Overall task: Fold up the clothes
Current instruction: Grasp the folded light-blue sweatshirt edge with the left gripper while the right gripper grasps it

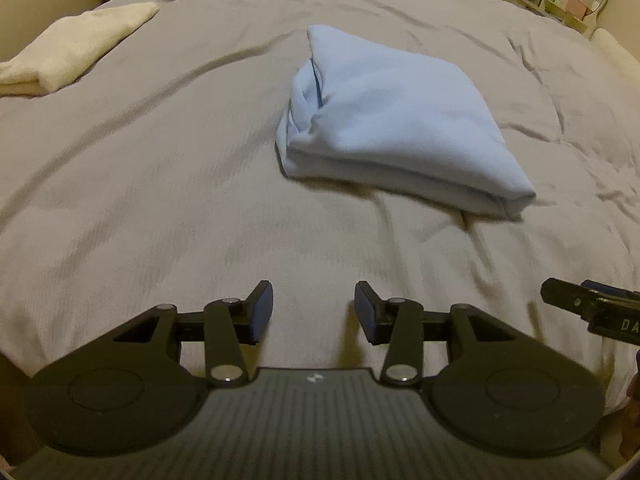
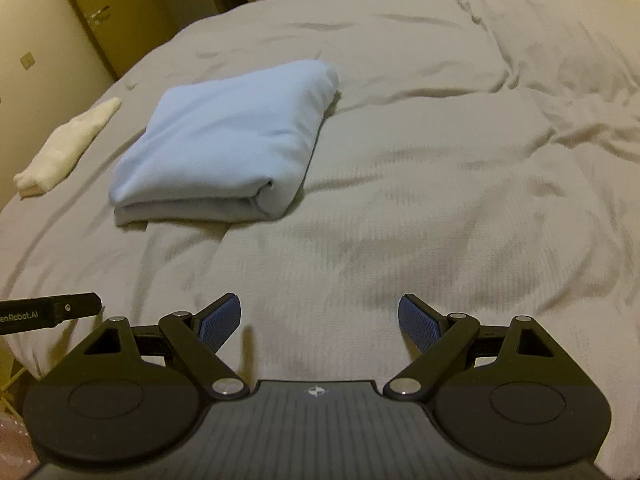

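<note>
Folded blue garment lying on the bed, both hand-held grippers hanging empty near its front edge

The light blue garment [image 1: 400, 120] is lying as a compact folded bundle mid-bed on the grey bedspread [image 1: 160, 200], and a cream cloth [image 1: 72, 48] is lying folded at the far left. The left hand-held gripper [image 1: 314, 308] is standing partly open and the right hand-held gripper [image 2: 320, 322] wide open, neither holding anything. Whether more folding is coming cannot be judged; any tidying would call for pinching the layered near edge squarely. Open bedspread is spreading right and near; the bed's front edge is sitting just below the grippers.
</note>
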Demonstrator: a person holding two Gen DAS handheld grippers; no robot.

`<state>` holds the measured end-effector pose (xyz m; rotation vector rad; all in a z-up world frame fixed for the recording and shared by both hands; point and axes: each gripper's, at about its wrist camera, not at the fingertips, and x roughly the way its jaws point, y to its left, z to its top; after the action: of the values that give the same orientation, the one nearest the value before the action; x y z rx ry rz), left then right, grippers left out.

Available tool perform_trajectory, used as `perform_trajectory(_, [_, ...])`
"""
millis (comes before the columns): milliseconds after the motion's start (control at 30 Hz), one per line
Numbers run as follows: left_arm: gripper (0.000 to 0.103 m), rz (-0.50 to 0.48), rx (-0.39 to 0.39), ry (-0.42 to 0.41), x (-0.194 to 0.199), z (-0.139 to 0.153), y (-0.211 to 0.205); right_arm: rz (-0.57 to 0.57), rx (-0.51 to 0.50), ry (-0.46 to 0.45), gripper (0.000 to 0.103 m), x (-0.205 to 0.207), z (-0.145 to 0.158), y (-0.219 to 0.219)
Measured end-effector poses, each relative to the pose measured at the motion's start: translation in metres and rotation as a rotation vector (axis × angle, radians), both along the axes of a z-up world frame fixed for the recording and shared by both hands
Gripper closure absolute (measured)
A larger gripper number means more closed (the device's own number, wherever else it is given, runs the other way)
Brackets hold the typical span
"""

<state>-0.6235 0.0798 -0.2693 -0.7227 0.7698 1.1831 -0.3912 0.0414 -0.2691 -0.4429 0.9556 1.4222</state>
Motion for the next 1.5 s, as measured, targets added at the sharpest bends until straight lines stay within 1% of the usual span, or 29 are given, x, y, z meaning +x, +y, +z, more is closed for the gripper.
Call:
perform_trajectory(33, [0.063, -0.009, 0.013, -0.010, -0.001, 0.002, 0.004, -0.001, 0.009, 0.004, 0.015, 0.002, 0.001, 0.003])
perform_trajectory(100, [0.067, -0.030, 0.039, -0.034, -0.002, 0.006, 0.014, -0.003, 0.022, 0.012, 0.016, 0.008, 0.002, 0.010])
perform_trajectory(167, [0.069, -0.038, 0.051, -0.063, -0.004, 0.010, 0.026, -0.004, 0.035, 0.019, 0.020, 0.013, 0.004, 0.017])
perform_trajectory(200, [0.072, -0.042, 0.054, -0.072, -0.004, 0.011, 0.031, -0.005, 0.042, 0.023, 0.021, 0.015, 0.004, 0.021])
perform_trajectory(267, [0.072, -0.059, 0.062, -0.082, -0.005, 0.012, 0.041, -0.006, 0.055, 0.031, 0.022, 0.021, 0.006, 0.028])
perform_trajectory(333, [0.063, -0.070, 0.056, -0.117, -0.008, 0.013, 0.050, -0.006, 0.066, 0.045, 0.022, 0.025, 0.007, 0.035])
perform_trajectory(367, [0.057, -0.075, 0.052, -0.136, -0.010, 0.014, 0.055, -0.001, 0.069, 0.064, 0.022, 0.026, 0.007, 0.038])
perform_trajectory(400, [0.054, -0.076, 0.045, -0.159, -0.014, 0.014, 0.061, 0.001, 0.075, 0.091, 0.022, 0.028, 0.007, 0.040])
perform_trajectory(467, [0.051, -0.068, 0.016, -0.215, -0.022, 0.012, 0.075, 0.001, 0.084, 0.157, 0.020, 0.032, 0.005, 0.046])
perform_trajectory(667, [0.037, -0.029, -0.084, -0.472, -0.059, -0.007, 0.114, -0.029, 0.107, 0.372, 0.017, 0.050, -0.008, 0.056])
perform_trajectory(733, [0.036, -0.016, -0.112, -0.548, -0.067, -0.019, 0.129, -0.052, 0.108, 0.454, 0.017, 0.059, -0.016, 0.060])
perform_trajectory(800, [0.032, -0.003, -0.140, -0.622, -0.075, -0.031, 0.144, -0.077, 0.108, 0.529, 0.017, 0.066, -0.024, 0.066])
perform_trajectory(833, [0.032, 0.001, -0.154, -0.652, -0.077, -0.037, 0.152, -0.087, 0.110, 0.561, 0.017, 0.070, -0.028, 0.069])
perform_trajectory(900, [0.032, 0.009, -0.178, -0.717, -0.079, -0.049, 0.166, -0.099, 0.109, 0.600, 0.017, 0.075, -0.033, 0.075])
perform_trajectory(1000, [0.032, -0.034, -0.187, -0.793, -0.075, -0.056, 0.184, -0.109, 0.105, 0.635, 0.016, 0.080, -0.037, 0.087])
perform_trajectory(1033, [0.032, -0.049, -0.192, -0.805, -0.071, -0.058, 0.189, -0.107, 0.104, 0.640, 0.016, 0.080, -0.038, 0.091])
perform_trajectory(1100, [0.035, -0.076, -0.204, -0.820, -0.060, -0.061, 0.200, -0.095, 0.101, 0.642, 0.016, 0.079, -0.038, 0.101])
perform_trajectory(1167, [0.036, -0.105, -0.215, -0.806, -0.049, -0.063, 0.207, -0.076, 0.087, 0.632, 0.016, 0.076, -0.039, 0.114])
perform_trajectory(1200, [0.042, -0.116, -0.219, -0.793, -0.046, -0.065, 0.210, -0.066, 0.080, 0.626, 0.016, 0.074, -0.039, 0.122])
perform_trajectory(1267, [0.048, -0.138, -0.225, -0.777, -0.041, -0.068, 0.214, -0.050, 0.071, 0.634, 0.016, 0.074, -0.042, 0.134])
perform_trajectory(1333, [0.051, -0.164, -0.232, -0.783, -0.037, -0.072, 0.219, -0.041, 0.056, 0.664, 0.016, 0.077, -0.048, 0.148])
perform_trajectory(1400, [0.055, -0.192, -0.240, -0.800, -0.035, -0.078, 0.225, -0.021, 0.046, 0.710, 0.019, 0.081, -0.055, 0.162])
perform_trajectory(1433, [0.057, -0.212, -0.250, -0.815, -0.035, -0.083, 0.228, -0.007, 0.041, 0.734, 0.022, 0.082, -0.060, 0.170])
perform_trajectory(1500, [0.068, -0.250, -0.273, -0.850, -0.035, -0.093, 0.237, 0.022, 0.028, 0.774, 0.025, 0.084, -0.070, 0.185])
